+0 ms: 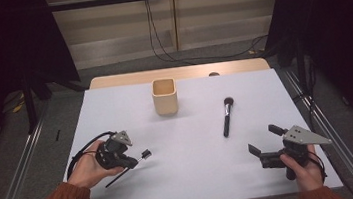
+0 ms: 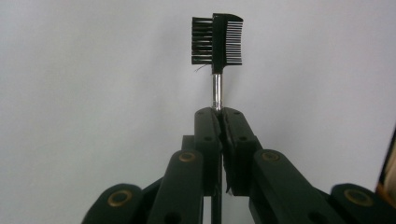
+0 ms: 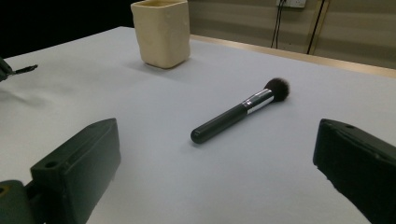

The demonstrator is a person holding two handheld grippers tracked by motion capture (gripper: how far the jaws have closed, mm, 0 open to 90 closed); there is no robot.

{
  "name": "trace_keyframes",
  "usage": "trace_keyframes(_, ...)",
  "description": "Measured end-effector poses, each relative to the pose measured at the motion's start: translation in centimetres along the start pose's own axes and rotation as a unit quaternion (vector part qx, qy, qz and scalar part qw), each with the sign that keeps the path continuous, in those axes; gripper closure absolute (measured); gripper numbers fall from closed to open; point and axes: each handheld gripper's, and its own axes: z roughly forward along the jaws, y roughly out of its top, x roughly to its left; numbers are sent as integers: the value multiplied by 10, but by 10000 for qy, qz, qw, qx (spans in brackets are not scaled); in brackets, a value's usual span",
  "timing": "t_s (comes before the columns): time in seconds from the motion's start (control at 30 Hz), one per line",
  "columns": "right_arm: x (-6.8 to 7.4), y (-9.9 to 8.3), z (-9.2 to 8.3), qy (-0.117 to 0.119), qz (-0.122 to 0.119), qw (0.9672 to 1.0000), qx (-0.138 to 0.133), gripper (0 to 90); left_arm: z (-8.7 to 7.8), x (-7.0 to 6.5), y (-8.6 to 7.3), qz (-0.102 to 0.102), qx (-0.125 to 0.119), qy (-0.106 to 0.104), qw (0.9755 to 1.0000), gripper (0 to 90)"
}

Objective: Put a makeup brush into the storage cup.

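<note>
A black comb brush (image 2: 217, 39) with a silver neck, a black makeup brush (image 1: 227, 116) with a silver band, a cream cup (image 1: 164, 96), a pale grey table (image 1: 197, 162).

Table (image 1: 187, 163) middle lies open between both hands. A cup (image 1: 165, 96) stands near the far edge; a makeup brush (image 1: 227, 116) lies right of centre, well apart.

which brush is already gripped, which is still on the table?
The comb-headed brow brush is clamped in the left tongs. The round-headed powder brush lies loose.
</note>
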Motion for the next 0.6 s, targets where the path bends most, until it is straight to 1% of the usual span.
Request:
trace_keyframes(0.07,0,0,0,0,-2,10000,-2,6,-3,2,-1,-161,-153,0,9998,856)
trace_keyframes(0.1,0,0,0,6,-19,10000,4,6,-4,3,-2,-227,-291,51,9993,856)
trace_keyframes(0.13,0,0,0,6,-12,10000,2,6,-6,4,-3,-296,-361,53,9989,856)
trace_keyframes(0.17,0,0,0,8,-33,10000,10,6,-6,5,-3,-424,-496,120,9978,856)
trace_keyframes(0.23,0,0,0,12,-31,10000,10,6,-10,9,-3,-477,-595,224,9968,856)
trace_keyframes(0.3,0,0,0,8,-37,10000,7,6,-13,10,-3,-617,-797,230,9946,857)
trace_keyframes(0.37,0,0,0,-1,-15,10000,2,6,-16,10,-3,-674,-960,284,9927,856)
trace_keyframes(0.4,0,0,0,-1,-15,10000,2,6,-16,10,-3,-674,-960,284,9927,856)
trace_keyframes(0.43,0,0,0,-8,-6,10000,0,6,-17,10,-3,-672,-1031,288,9920,856)
trace_keyframes(0.47,-1,0,0,-5,-20,10000,2,6,-18,10,-4,-698,-1099,350,9909,856)
trace_keyframes(0.5,-1,0,0,-5,-17,10000,3,6,-19,11,-4,-746,-1144,352,9900,856)
trace_keyframes(0.53,0,0,0,-14,-8,10000,-2,6,-19,13,-6,-822,-1234,508,9876,856)
trace_keyframes(0.57,0,0,0,-13,-6,10000,3,5,-19,14,-8,-891,-1245,482,9870,856)
trace_keyframes(0.6,0,0,0,-15,-8,10000,4,5,-19,14,-8,-891,-1245,482,9870,856)
